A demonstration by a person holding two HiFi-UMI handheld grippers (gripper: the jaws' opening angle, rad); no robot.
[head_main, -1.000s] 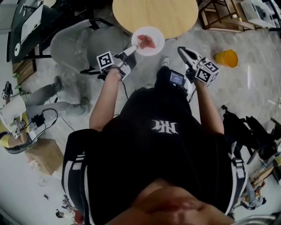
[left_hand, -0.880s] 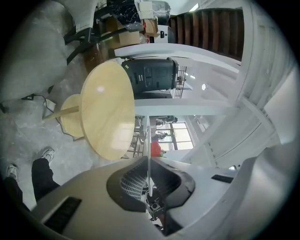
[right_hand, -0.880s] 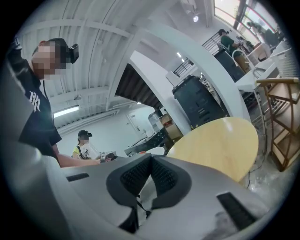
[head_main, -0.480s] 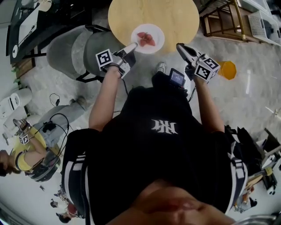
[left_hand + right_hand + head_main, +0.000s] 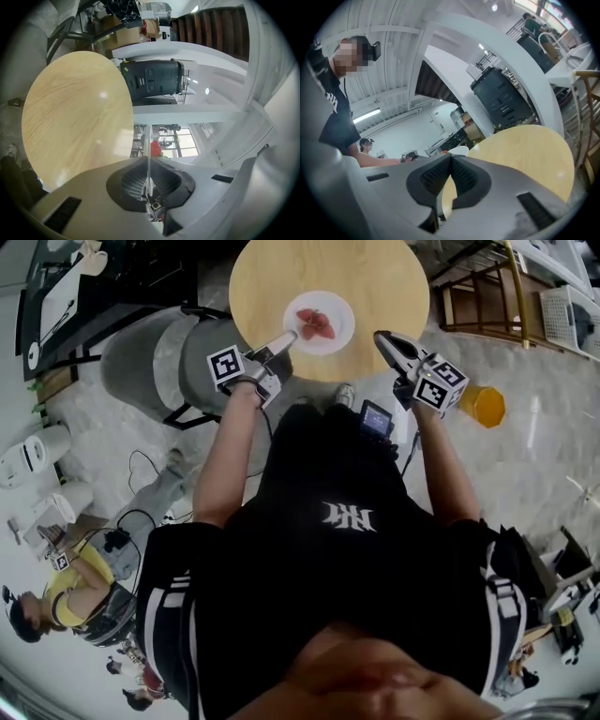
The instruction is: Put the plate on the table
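Note:
A white plate [image 5: 321, 322] with red food [image 5: 315, 324] on it is over the round wooden table [image 5: 375, 277], near its front half. My left gripper [image 5: 288, 337] is shut on the plate's near left rim. In the left gripper view the plate [image 5: 148, 154] shows edge-on as a thin white line between the pads, with the red food [image 5: 155, 149] beyond and the table [image 5: 75, 108] to the left. I cannot tell whether the plate touches the table. My right gripper [image 5: 380, 337] is shut on nothing, at the table's front right edge; its view shows the table [image 5: 525, 150].
Two grey chairs [image 5: 150, 352] stand left of the table. A wooden rack [image 5: 478, 287] is at the back right and an orange thing [image 5: 484, 405] lies on the floor to the right. A person [image 5: 56, 601] sits low at the left, with cables nearby.
The table has come nearer and the plate, first at the table's front edge, is now further in over the top. Both grippers moved forward with it, and the left one's grip is unchanged.

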